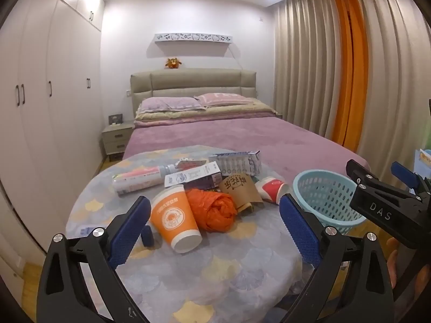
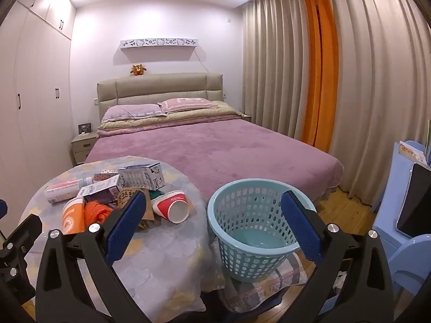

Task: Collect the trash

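- The left gripper (image 1: 214, 224), black with blue ribbed pads, has its jaws spread wide and pinches nothing; it hangs above the near part of a round table covered with a grey cloth printed with pale yellow and blue scallops (image 1: 188, 274).
- The right gripper (image 2: 214, 226), of the same build, is also spread wide and empty; in the left wrist view its black body marked "DAS" (image 1: 382, 204) shows at the right edge.
- Between the left gripper's pads, nearer the left one, lies an orange paper cup with white rims (image 1: 175, 220), tipped on its side with its mouth away from the camera.
- Just right of that cup, touching it, sits a crumpled orange plastic bag (image 1: 215, 210).
- Between the right gripper's pads stands a light blue perforated plastic basket (image 2: 253, 231), upright and empty, on a folded plaid cloth (image 2: 269, 282) just beside the table.
- Left of the right gripper's left pad lies a red-and-white paper cup (image 2: 172, 206) on its side, its open mouth toward the camera.
- Beyond the bag a brown paper cup sleeve with dark characters (image 1: 239, 188) lies flat, and behind it a small white-and-purple carton (image 1: 194, 177).
- Farther off lie a larger white carton with blue print (image 1: 237, 161) and, to the left, a clear plastic bottle with a pink label (image 1: 140, 179) on its side.
- Past the table stretches a bed with a purple blanket (image 1: 242, 140), then beige curtains with an orange strip (image 1: 347, 80).
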